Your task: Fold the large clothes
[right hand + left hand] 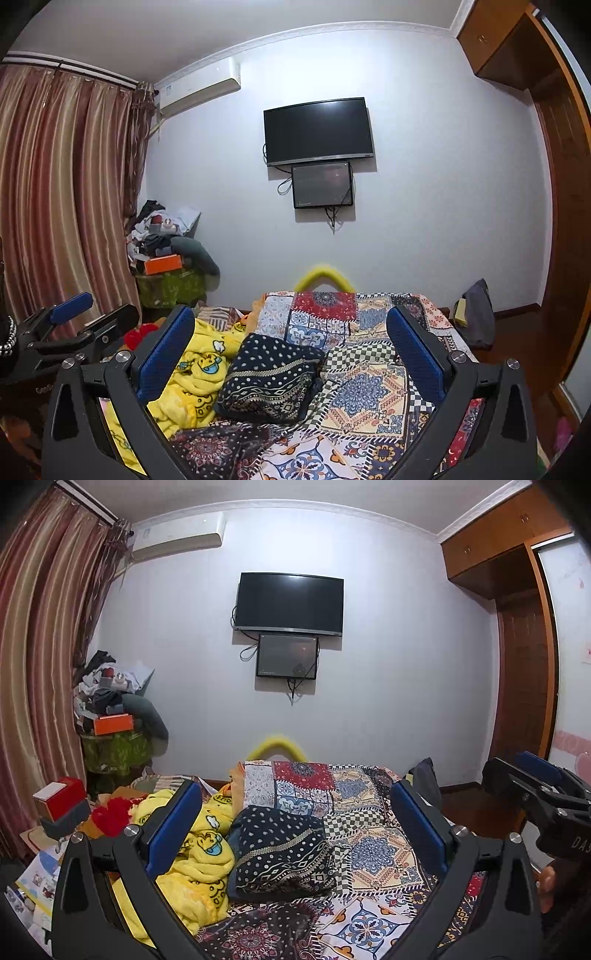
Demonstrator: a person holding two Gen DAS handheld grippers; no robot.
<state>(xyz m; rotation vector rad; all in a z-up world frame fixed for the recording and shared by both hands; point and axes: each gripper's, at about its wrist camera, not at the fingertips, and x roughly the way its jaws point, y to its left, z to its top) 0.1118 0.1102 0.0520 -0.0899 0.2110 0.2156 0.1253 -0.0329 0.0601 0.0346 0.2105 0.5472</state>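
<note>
With both grippers raised above the bed:
Left gripper [295, 834]: wide apart, holding nothing.
Right gripper [291, 354]: likewise.
Next: pick yellow garment [192, 373], pinch an edge.

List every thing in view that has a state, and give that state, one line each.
Left claw: open, holding nothing.
Right claw: open, holding nothing.
Dark dotted garment: folded, lying on the bed.
Yellow blanket: crumpled, unfolded.
Television: off, screen dark.
Curtains: drawn shut.
</note>
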